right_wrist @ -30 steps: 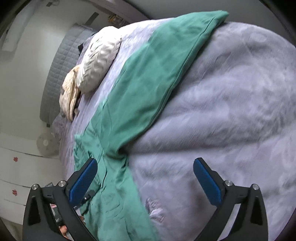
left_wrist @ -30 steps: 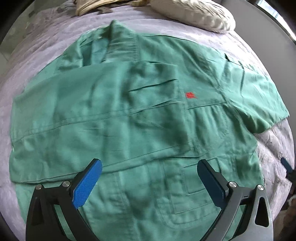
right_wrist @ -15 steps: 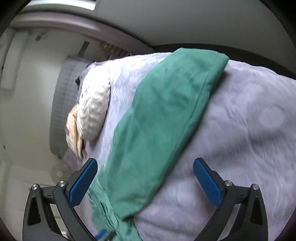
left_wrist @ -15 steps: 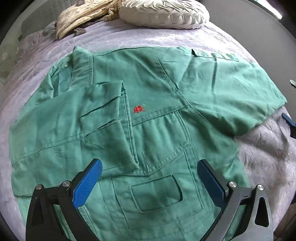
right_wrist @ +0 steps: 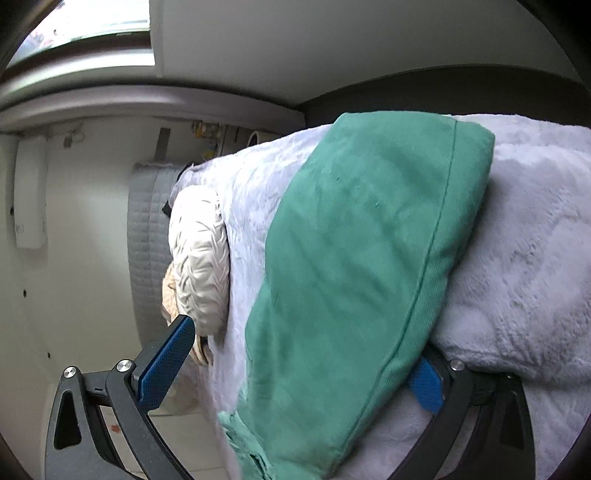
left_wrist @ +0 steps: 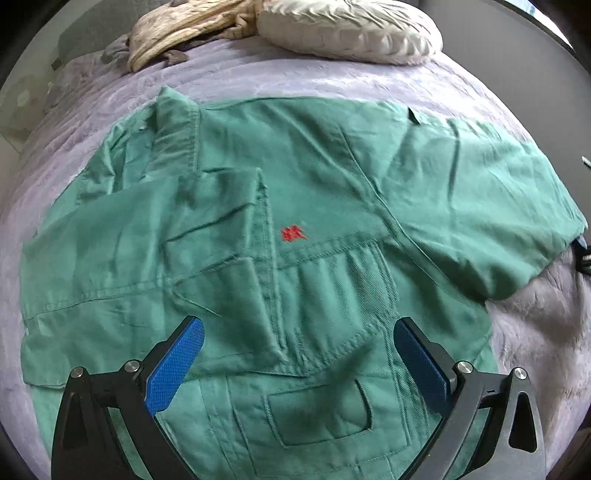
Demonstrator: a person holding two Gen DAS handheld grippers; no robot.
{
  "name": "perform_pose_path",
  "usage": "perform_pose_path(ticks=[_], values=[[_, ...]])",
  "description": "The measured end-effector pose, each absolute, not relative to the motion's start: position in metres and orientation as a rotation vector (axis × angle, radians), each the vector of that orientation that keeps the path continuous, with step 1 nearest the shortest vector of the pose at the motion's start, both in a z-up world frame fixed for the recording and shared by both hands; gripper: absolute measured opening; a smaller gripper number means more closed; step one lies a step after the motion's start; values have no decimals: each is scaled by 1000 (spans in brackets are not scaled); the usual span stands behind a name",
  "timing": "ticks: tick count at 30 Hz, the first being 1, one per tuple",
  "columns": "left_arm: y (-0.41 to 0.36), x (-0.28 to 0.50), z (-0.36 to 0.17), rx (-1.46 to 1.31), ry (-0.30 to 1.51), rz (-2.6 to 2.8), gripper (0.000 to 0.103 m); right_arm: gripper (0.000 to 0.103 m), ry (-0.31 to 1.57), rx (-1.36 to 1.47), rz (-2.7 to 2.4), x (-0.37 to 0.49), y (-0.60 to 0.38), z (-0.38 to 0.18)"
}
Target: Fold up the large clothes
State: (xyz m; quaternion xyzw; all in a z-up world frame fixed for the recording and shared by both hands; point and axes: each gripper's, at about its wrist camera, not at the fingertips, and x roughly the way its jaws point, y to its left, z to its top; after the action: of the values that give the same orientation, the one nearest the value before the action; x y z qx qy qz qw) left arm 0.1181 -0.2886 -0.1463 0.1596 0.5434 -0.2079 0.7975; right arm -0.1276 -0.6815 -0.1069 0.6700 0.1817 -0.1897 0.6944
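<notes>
Green jacket [left_wrist: 295, 229] sleeve [right_wrist: 354, 266] lies between wide-open right tongs [right_wrist: 295, 369]; left tongs [left_wrist: 295, 365] hover wide open.

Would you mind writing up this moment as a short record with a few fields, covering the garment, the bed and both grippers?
garment: green jacket spread flat, front up, red mark on chest
left sleeve: folded across the front
right sleeve: lies out to the side
surface: grey blanket
other items: cream pillow, beige cloth at the head end
left gripper: open, above the jacket's lower front
right gripper: open, straddling the right sleeve, not closed on it
</notes>
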Motion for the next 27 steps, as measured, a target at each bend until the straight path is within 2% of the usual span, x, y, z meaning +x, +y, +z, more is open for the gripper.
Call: perform_pose_path(ticks=[1, 2, 3, 4, 10, 16, 23, 27], values=[[-289, 121, -146, 332, 1163, -437, 103, 96, 414, 1507, -435, -126, -682, -107], [-289, 126, -146, 319, 1164, -420, 103, 65, 420, 1515, -436, -127, -683, -108], [-281, 127, -143, 305, 1174, -412, 103, 40, 442, 1531, -441, -126, -684, -110], [-279, 130, -143, 287, 1186, -411, 103, 5, 489, 1544, -473, -125, -685, -114], [-258, 144, -142, 275, 1203, -363, 103, 4, 456, 1462, -424, -122, -675, -97], [-215, 151, -119, 268, 1163, -373, 103, 4, 511, 1228, -261, -79, -632, -37], [-147, 140, -95, 246, 1082, -295, 103, 4, 709, 777, 3, 12, -490, 27], [-83, 137, -88, 220, 1074, -224, 103, 4, 833, 611, 138, 51, -392, 15]])
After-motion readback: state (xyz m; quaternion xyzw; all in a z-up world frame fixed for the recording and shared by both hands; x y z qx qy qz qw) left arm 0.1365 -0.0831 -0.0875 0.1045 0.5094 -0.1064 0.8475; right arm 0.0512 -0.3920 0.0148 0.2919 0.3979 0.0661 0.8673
